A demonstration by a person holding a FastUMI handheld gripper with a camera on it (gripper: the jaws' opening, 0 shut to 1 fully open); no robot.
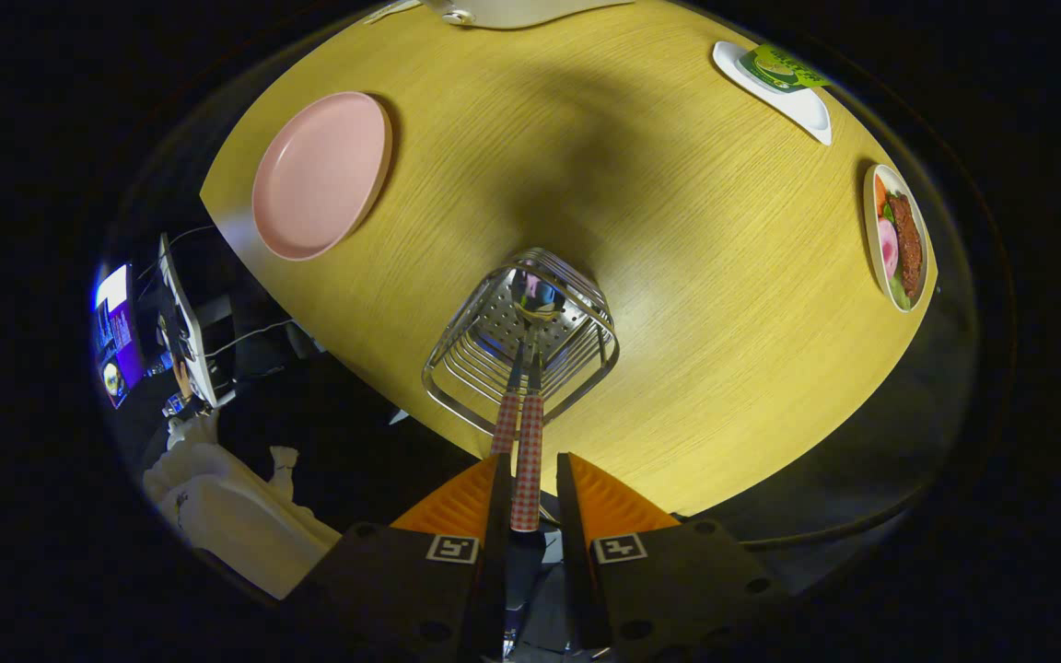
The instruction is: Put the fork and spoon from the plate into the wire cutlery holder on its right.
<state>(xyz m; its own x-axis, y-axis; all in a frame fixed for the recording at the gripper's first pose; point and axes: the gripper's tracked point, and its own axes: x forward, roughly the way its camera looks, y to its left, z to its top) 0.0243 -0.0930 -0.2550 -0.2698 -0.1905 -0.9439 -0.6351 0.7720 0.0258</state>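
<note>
The wire cutlery holder [521,341] stands on the yellow wooden table [678,276], just ahead of my fingers. Two utensils with red-checked handles stand in it side by side. The spoon [528,460] has its bowl down on the holder's perforated bottom, and its handle end reaches back between my fingers. The other handle, the fork [505,425], leans at its left. My gripper [530,488] is slightly open around the spoon handle, with a narrow gap on the handle's right side. The pink plate [320,175] lies bare, beyond and left of the holder.
A small plate of food [899,238] sits at the table's right edge. A white dish with a green packet [784,78] is at the far right, and a white object [512,11] at the far edge. Off the table on the left are a screen [116,331] and white cloth [217,506].
</note>
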